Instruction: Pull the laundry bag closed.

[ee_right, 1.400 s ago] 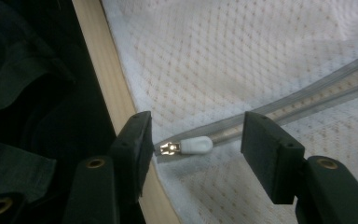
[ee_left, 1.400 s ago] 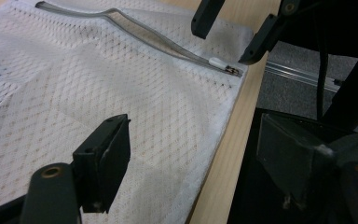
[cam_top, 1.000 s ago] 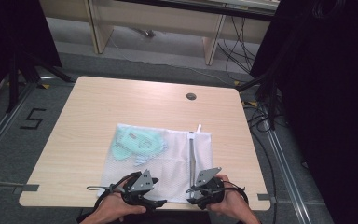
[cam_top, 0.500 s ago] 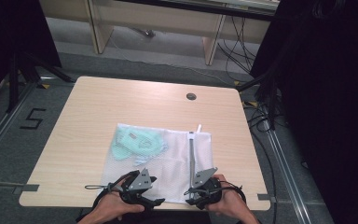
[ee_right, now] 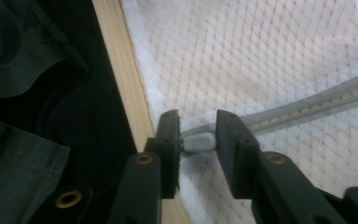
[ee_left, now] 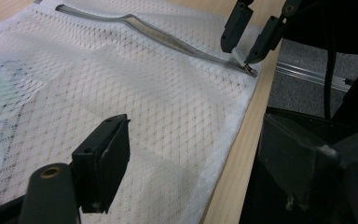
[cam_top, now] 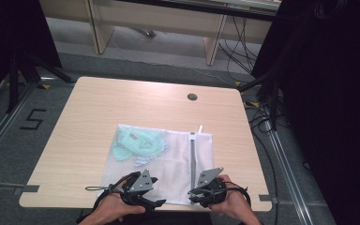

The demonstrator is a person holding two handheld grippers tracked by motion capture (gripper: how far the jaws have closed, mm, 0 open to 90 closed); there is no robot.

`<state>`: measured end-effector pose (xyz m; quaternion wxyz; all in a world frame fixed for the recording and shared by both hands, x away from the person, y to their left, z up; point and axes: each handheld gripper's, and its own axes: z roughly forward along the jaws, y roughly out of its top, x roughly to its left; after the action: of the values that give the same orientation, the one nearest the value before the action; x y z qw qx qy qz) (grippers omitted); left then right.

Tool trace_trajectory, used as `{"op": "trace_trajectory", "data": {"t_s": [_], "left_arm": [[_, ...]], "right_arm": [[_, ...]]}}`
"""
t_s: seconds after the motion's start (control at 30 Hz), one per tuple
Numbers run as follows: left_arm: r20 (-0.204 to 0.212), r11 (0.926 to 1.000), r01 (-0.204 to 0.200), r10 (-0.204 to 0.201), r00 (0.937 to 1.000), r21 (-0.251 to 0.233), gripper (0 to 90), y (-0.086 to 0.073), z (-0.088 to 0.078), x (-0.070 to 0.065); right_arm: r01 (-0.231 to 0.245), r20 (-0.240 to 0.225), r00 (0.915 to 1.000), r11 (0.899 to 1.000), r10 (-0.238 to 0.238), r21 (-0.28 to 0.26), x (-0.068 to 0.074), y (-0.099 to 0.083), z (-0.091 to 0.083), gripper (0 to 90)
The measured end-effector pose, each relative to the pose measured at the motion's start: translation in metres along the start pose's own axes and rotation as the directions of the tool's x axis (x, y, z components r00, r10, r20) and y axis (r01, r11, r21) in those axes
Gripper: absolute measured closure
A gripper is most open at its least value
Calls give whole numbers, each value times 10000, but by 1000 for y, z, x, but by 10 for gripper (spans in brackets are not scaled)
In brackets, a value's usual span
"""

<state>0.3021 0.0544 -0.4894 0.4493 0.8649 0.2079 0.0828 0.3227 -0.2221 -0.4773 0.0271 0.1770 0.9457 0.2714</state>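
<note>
A white mesh laundry bag [cam_top: 168, 159] lies flat on the wooden table [cam_top: 136, 103], with a teal garment [cam_top: 138, 143] inside its left half. A grey zipper [cam_top: 193, 157] runs toward the near edge. My right gripper [ee_right: 198, 126] has just been closing around the zipper's white pull [ee_right: 199, 143]; the pull sits between the jaws, with a sliver of gap at one pad. From the left gripper view that gripper [ee_left: 240, 52] hovers over the pull [ee_left: 238, 56]. My left gripper [ee_left: 200, 158] stands wide open, one jaw over the mesh [ee_left: 121, 93], the other beyond the table edge.
A round cable hole [cam_top: 192, 97] sits at the table's far side. The table's near edge [ee_right: 121, 70] runs right beside the pull, with a person's dark clothing [ee_right: 28, 93] below it. Cables and a dark curtain [cam_top: 328, 117] stand to the right.
Both hands keep their places at the near edge, and the bag has not shifted.
</note>
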Motion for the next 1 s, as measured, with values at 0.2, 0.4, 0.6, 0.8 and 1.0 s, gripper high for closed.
{"op": "trace_trajectory", "data": {"t_s": [0.2, 0.4, 0.6, 0.8, 1.0], "left_arm": [[25, 9998, 105, -104, 9999, -147, 244, 0, 0, 0], [-39, 9998, -210, 210, 9998, -14, 244, 1, 0, 1], [155, 9999, -131, 131, 9998, 2, 245, 0, 2, -3], [126, 9999, -141, 140, 9998, 30, 246, 0, 3, -4], [442, 9993, -347, 341, 9984, 136, 263, 0, 8, -11]], "right_arm": [[213, -240, 9995, 9998, -212, 16, 2, 1, -2, 820], [385, -414, 9984, 9989, -374, 261, 3, -1, -1, 854], [501, -575, 9973, 9968, -466, 616, 4, -2, 1, 864], [466, -558, 9975, 9970, -432, 611, 3, -2, 1, 865], [310, -477, 9984, 9986, -290, 418, 4, -1, -1, 866]]}}
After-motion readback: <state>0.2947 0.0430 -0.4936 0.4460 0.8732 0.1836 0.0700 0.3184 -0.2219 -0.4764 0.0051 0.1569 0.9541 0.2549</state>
